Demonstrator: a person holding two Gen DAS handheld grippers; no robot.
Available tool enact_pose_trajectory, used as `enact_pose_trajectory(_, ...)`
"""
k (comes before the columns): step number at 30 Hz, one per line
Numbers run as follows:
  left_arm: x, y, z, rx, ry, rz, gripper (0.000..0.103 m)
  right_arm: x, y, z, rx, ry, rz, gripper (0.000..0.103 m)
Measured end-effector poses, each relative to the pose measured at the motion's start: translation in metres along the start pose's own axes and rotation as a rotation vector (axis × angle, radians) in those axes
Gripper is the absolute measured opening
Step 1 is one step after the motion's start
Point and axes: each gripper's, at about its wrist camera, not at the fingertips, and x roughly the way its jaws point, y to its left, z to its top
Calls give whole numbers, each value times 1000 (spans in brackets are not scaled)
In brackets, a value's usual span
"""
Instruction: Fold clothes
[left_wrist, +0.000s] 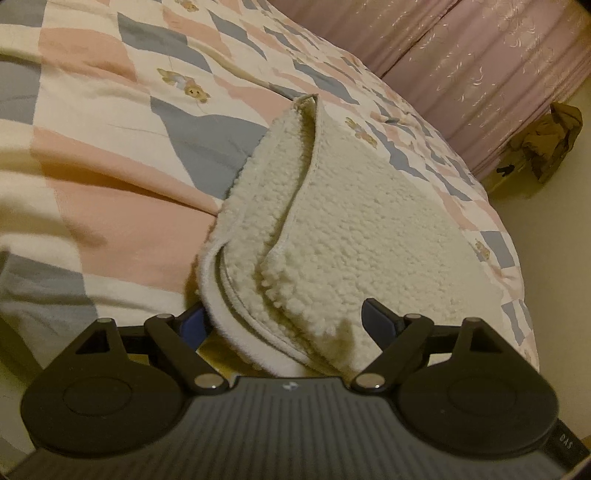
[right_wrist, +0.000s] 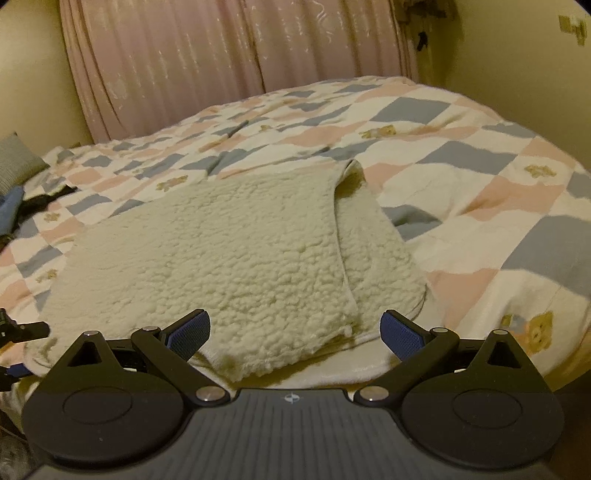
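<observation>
1. The cream fleece garment (right_wrist: 236, 258) lies flat on the checked quilt (right_wrist: 480, 206), straight ahead of the right gripper (right_wrist: 291, 332), with its near hem sitting between that gripper's spread fingers
2. The right gripper's jaws stand wide apart with nothing clamped; the blue pads (right_wrist: 400, 338) flank the hem without pressing it, as far as I can tell
3. The left gripper (left_wrist: 284, 317) is also wide open around the garment's stacked near edge (left_wrist: 236, 325); the layers pass between its fingers, and whether a pad touches them I cannot tell
4. From the right gripper the garment runs away and to its left, with one flap (right_wrist: 373, 251) already lying folded along its right side
5. Both grippers sit at the near edge; the left looks the more deeply set into the cloth, so I judge it nearer to a grip
6. Beyond the garment the quilt is bare up to the pink curtain (right_wrist: 221, 66)
7. Dark and blue clothing (right_wrist: 14, 214) lies far to the right gripper's left, well apart from the garment
8. Nothing stands in the way of carrying the near edge forward over the far one
</observation>
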Motion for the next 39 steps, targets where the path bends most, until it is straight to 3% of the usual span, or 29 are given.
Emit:
enact_pose_trajectory(6, 7, -6, 0, 13, -5, -2, 80, 11, 13, 11, -90, 34, -87, 100)
enact_pose_trajectory(25, 23, -16, -4, -2, -49, 42, 80, 21, 9, 27, -87, 13, -17, 99)
enact_pose_trajectory(27, 23, -14, -5, -21, -56, 37, 79, 19, 8, 26, -92, -9, 8, 87)
enact_pose_trajectory(28, 22, -15, -5, -19, -64, 39, 70, 17, 6, 25, -86, -30, 47, 71)
enact_pose_trajectory(29, 22, -16, -5, -18, -72, 40, 61, 15, 3, 23, -77, -52, 93, 47)
enact_pose_trajectory(31, 20, -19, -5, -5, -86, 25, 37, 14, -6, 19, -19, -69, 226, 23)
enact_pose_trajectory(34, 17, -22, -4, 24, -110, 37, 25, 34, -24, 9, 86, 26, 302, 17)
enact_pose_trajectory(36, 14, -27, -3, 49, -117, 46, 23, 49, -38, 0, 160, 92, 314, 5)
enact_pose_trajectory(39, 4, -52, -1, 204, -156, 91, 20, 55, -50, -3, 224, 104, 357, 4)
